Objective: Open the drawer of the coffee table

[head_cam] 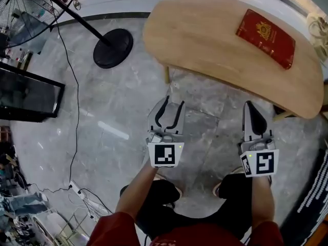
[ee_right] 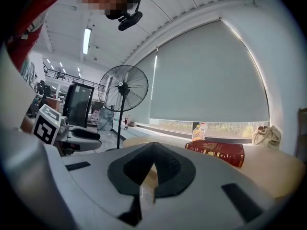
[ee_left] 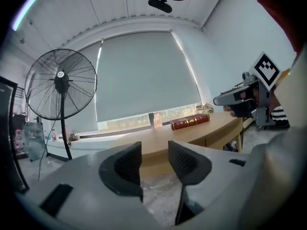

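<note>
The oval wooden coffee table [head_cam: 205,40] lies ahead of me with a red book [head_cam: 265,37] on its right part. Both grippers hang over the grey floor just short of the table's near edge. My left gripper [head_cam: 174,102] is open with nothing between its fingers. My right gripper [head_cam: 249,105] has its tips together and holds nothing. In the left gripper view the open left gripper [ee_left: 154,151] faces the table's side [ee_left: 211,138] at about top height; no drawer front stands out. The right gripper view shows the shut right gripper [ee_right: 152,150] below the book [ee_right: 216,151].
A standing fan [ee_left: 61,83] with a round black base [head_cam: 113,47] stands left of the table, its cable trailing to a power strip [head_cam: 77,188]. A black screen [head_cam: 28,94] is at the far left. A bottle [ee_right: 196,131] and a bag [ee_right: 263,135] sit at the table's far side.
</note>
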A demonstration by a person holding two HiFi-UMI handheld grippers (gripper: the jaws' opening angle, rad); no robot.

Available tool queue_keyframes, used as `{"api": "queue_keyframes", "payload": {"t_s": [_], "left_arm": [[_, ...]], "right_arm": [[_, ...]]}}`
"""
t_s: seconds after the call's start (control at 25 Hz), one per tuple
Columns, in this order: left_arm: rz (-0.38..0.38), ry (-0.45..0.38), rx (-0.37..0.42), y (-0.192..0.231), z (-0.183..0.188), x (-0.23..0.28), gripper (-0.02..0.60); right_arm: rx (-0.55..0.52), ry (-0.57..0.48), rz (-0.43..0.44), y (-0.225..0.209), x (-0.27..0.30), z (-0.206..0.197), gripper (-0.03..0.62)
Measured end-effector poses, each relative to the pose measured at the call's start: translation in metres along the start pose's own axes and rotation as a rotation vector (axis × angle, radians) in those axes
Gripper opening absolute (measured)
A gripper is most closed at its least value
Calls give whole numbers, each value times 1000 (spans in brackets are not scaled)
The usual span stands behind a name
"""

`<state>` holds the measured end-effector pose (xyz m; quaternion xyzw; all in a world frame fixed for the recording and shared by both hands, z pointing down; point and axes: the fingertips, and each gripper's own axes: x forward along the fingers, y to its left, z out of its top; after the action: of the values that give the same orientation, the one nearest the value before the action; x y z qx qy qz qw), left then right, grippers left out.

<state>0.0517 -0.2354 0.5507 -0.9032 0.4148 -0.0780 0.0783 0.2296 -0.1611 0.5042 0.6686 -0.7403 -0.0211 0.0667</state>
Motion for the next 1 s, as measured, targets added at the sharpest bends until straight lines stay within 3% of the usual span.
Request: {"api": "queue_keyframes", "payload": {"t_s": [0.24,0.36,0.48,0.6,0.64,0.76,1.0], "left_arm": [[26,-18,-46,-19,-65,5,170],[-21,28,-94,-35,-89,8,170],[-38,23,-38,-47,-95,8,170],[20,5,-72,-41,-94,0,170],[29,13,-51,-40,-93,-2,172],[-18,54,151,-47,-88,-1,170],[-41,61,150,-47,-99,-10,170]], "right_arm": [[-19,-1,28,1,5,-81,-5],[-21,-11,52,3,5,-103,-5],[-3,-5,24,-1,6,-122,-5],[5,2,6,2,10,-125,-5],[-1,-1,2,2,14,-125,-5],[-10,1,-20,2,22,-130,-5],[21,17,-21,6,14,-131,-5]]}}
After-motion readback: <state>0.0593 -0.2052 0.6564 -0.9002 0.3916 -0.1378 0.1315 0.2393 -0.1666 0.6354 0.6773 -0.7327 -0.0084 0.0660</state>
